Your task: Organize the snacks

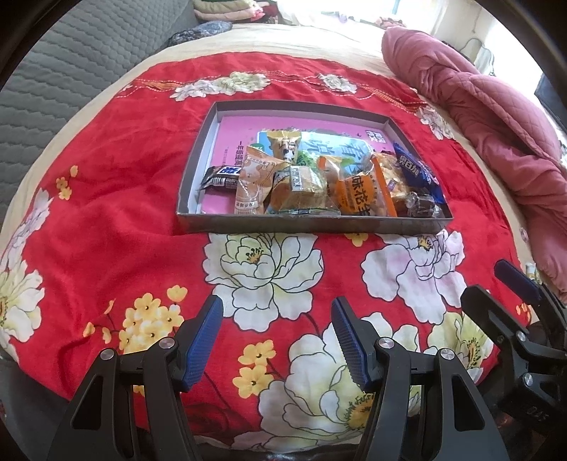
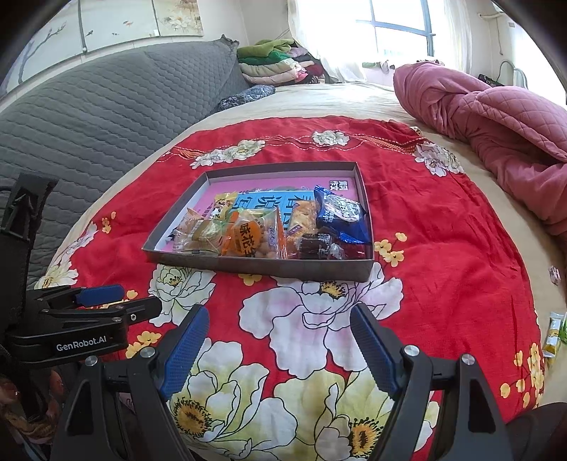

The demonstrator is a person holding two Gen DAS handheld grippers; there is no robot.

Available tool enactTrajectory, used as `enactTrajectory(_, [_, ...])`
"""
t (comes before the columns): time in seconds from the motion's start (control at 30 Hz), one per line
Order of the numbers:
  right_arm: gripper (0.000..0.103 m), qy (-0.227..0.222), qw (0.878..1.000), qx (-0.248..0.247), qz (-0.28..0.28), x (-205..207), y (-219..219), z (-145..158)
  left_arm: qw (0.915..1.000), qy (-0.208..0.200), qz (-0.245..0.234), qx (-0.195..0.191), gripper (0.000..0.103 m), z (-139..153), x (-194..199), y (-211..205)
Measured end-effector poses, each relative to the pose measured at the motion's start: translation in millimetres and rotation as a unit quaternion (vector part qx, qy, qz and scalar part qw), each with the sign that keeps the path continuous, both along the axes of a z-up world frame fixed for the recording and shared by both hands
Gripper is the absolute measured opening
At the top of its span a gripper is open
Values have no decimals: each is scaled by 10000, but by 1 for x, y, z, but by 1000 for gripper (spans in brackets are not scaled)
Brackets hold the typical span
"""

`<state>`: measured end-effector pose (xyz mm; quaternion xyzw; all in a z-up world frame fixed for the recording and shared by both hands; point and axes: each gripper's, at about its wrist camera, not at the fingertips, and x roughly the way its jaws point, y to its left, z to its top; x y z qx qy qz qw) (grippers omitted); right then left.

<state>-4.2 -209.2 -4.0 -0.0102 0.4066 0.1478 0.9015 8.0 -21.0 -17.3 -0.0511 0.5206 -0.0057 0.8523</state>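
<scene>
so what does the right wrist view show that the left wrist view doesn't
Only the right wrist view shows the window, wall paintings and stray snack packets at the blanket's right edge. Only the left wrist view clearly shows the black wrapped bar at the tray's left. Both show the grey tray of snacks on the red floral blanket, the pink quilt, and both tongs open and empty.

2 wrist views, angled down, sharing tray (image 1: 312, 227)
</scene>
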Motion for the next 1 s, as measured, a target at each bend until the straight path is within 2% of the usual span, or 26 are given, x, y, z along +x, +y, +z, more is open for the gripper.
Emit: enactTrajectory(1.0, [81, 14, 10000, 22, -9, 1, 0, 0, 9999, -49, -36, 93, 65, 4, -1, -4])
